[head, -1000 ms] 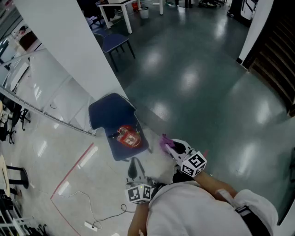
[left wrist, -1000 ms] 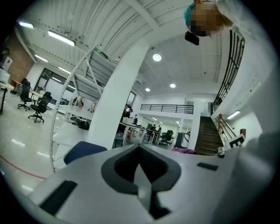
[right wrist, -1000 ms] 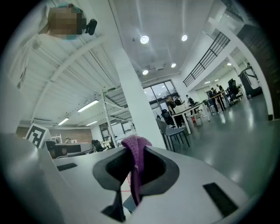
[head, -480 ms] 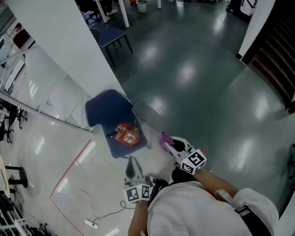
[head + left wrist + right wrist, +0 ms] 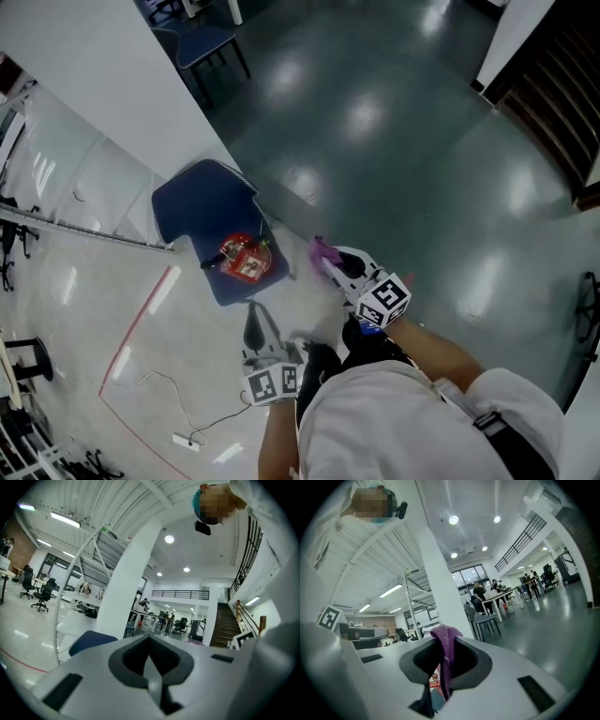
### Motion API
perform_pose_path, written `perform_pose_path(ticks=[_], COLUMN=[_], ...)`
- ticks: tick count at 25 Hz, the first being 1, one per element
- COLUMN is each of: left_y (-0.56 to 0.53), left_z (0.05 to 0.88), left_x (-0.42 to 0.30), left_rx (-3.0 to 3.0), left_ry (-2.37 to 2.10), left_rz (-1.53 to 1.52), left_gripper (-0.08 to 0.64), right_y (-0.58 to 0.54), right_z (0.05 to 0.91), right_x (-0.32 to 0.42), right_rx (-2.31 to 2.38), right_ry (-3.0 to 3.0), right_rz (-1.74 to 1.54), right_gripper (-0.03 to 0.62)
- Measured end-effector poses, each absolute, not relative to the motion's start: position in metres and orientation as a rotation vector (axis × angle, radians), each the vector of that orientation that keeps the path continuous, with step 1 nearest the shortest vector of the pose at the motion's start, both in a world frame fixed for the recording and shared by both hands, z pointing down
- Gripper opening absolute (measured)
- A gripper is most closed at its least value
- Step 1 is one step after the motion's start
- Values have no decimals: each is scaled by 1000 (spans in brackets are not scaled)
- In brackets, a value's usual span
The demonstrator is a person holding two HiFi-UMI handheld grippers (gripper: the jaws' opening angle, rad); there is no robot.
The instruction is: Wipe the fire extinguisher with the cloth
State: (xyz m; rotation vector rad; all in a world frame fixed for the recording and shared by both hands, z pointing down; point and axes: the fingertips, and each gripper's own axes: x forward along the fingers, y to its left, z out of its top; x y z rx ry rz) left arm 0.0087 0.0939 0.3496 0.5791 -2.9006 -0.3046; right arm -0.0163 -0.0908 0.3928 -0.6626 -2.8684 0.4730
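A red fire extinguisher [image 5: 246,258] lies on the seat of a blue chair [image 5: 192,211]. My right gripper [image 5: 324,257] hangs just right of the chair, shut on a purple cloth [image 5: 319,248]. In the right gripper view the cloth [image 5: 445,651] drapes between the jaws, with a bit of the red extinguisher [image 5: 435,680] behind it. My left gripper [image 5: 253,321] is below the chair's front edge, pointing at it. In the left gripper view the left gripper [image 5: 151,663] has its jaws together with nothing in them, and the blue chair [image 5: 91,639] shows at the left.
A white pillar [image 5: 103,84] stands behind the chair. Another chair [image 5: 202,42] is at the top, by the dark glossy floor [image 5: 403,159]. A red tape line [image 5: 141,323] and a cable with a plug [image 5: 183,439] lie on the pale floor at left. Stairs [image 5: 553,84] rise at the right.
The head view has slid, so the chair and both grippers sit further left and higher. Both grippers keep about the same distance from the extinguisher. The cloth stays held.
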Motion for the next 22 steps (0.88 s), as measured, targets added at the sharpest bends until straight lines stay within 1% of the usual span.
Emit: perform_pose_path(ticks=[4, 8, 13, 15, 22], left_y=[97, 95, 95, 98, 119], left_z=[359, 375, 423, 446, 550], left_x=[2, -9, -39, -43, -30], left_rx=[567, 585, 611, 647, 580], left_ry=[-2907, -2905, -2890, -2850, -2758], left_rz=[-297, -289, -355, -371, -464], left_gripper=[6, 5, 6, 5, 6], right_y=[-86, -74, -57, -47, -14], right_z=[432, 496, 619, 673, 834], right_x=[-40, -74, -142, -155, -190], right_rx=[-637, -617, -579, -543, -486], right_ry=[-2833, -2766, -2672, -2624, -2536], right_rz=[447, 413, 331, 321, 514], right_gripper=[57, 57, 57, 57, 57])
